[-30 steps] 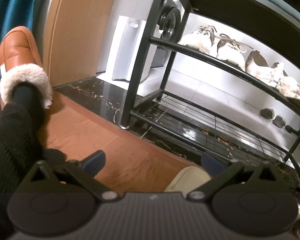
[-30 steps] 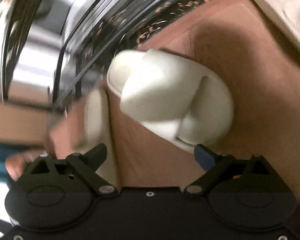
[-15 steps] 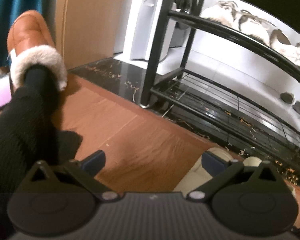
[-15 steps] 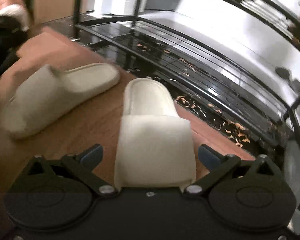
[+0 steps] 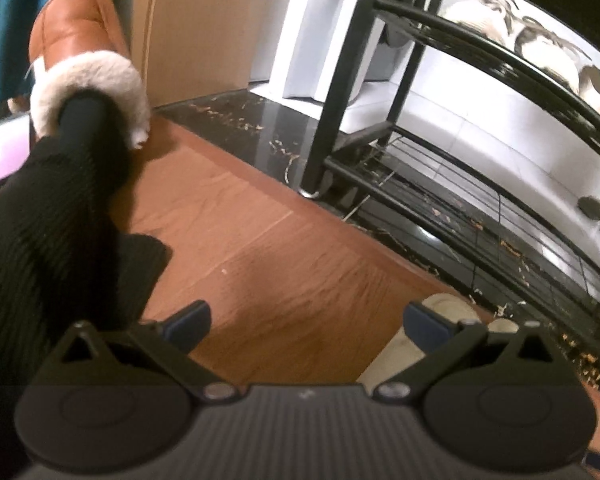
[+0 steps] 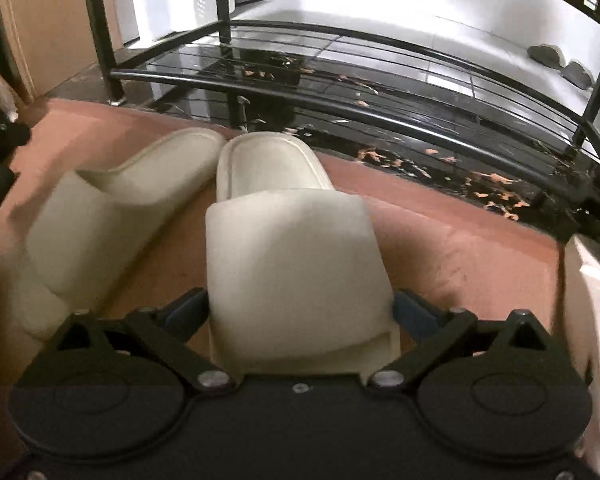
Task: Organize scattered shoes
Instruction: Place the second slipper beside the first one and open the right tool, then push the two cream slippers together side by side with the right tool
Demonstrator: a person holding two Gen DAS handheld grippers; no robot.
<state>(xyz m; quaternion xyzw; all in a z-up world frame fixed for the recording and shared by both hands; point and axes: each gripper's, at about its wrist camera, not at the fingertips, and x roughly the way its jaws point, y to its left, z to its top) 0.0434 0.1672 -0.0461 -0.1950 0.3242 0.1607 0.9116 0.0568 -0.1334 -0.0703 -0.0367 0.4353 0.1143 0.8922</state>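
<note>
Since a second ago the right gripper [image 6: 300, 312] has been swung from a blurred, close look at an overturned slipper to a square approach. One cream slipper [image 6: 296, 256] is now framed between its jaws, toe at 12 o'clock toward the rack [image 6: 380, 116]. The jaws stand wide and are closing slightly; the pads sit just beside the strap on either side, and no firm press is seen. The second slipper [image 6: 112, 224] lies on the floor at 10 o'clock, its heel nearly touching the first one's.

The left gripper [image 5: 304, 320] has been tipped lower and is held open over bare floor [image 5: 280, 248], with nothing between its jaws; a slipper tip is seen at 4 o'clock. A person's leg in a fur-lined boot [image 5: 80, 60] stands at 10 o'clock.

The pair is judged lined up for a grasp, with the empty lower shelf as the likely destination.
</note>
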